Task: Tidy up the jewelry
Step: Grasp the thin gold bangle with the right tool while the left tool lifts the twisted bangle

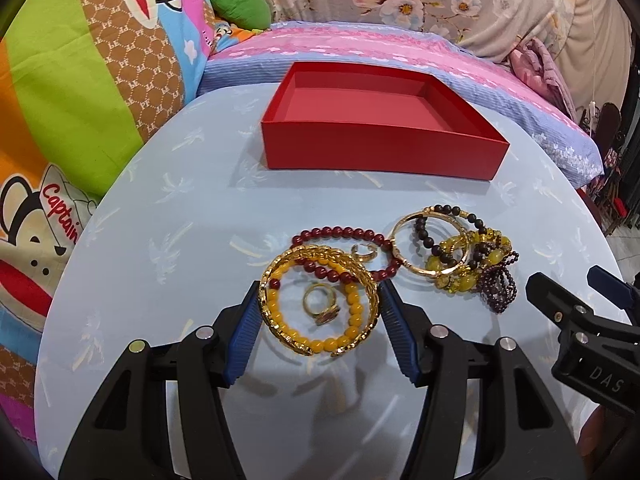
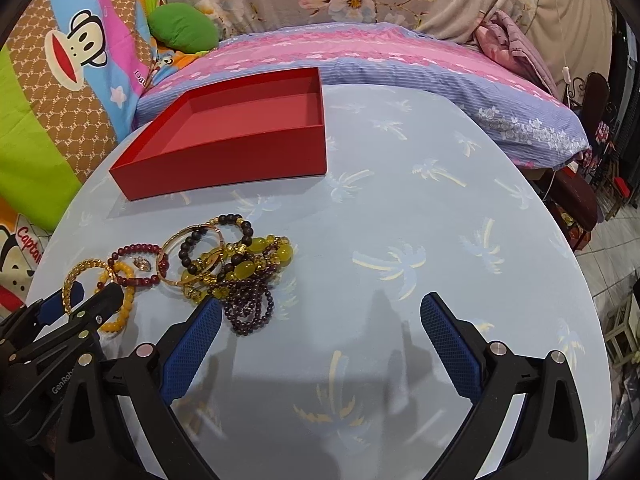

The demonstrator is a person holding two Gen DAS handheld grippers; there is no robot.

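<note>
Two views to log, left wrist first. My left gripper sits low over the pale blue table, fingers spread wide, one blue pad just outside each side of the gold bangle. I cannot tell whether the pads touch it; nothing is clamped. Inside the bangle lies a yellow bead bracelet, and inside that a gold ring. A dark red bead bracelet overlaps the bangle's far edge, with a small open gold ring inside its loop. To the right, a tangled heap: thin gold bangle, black bead bracelet, chunky yellow-green beads, dark purple bead strand. Beyond the jewelry stands the red box, open-topped and bare inside, near the table's far edge. My right gripper shows at the right margin, beside the heap.

Right wrist view. My right gripper hangs over bare table, fingers wide apart, holding nothing. Its left pad lies just beside the dark purple bead strand; contact unclear. The heap sits ahead and left, the black bead bracelet on top. Farther left, the dark red bead bracelet, then the gold bangle and yellow bead bracelet, partly hidden by my left gripper. The red box stands far left.
</note>
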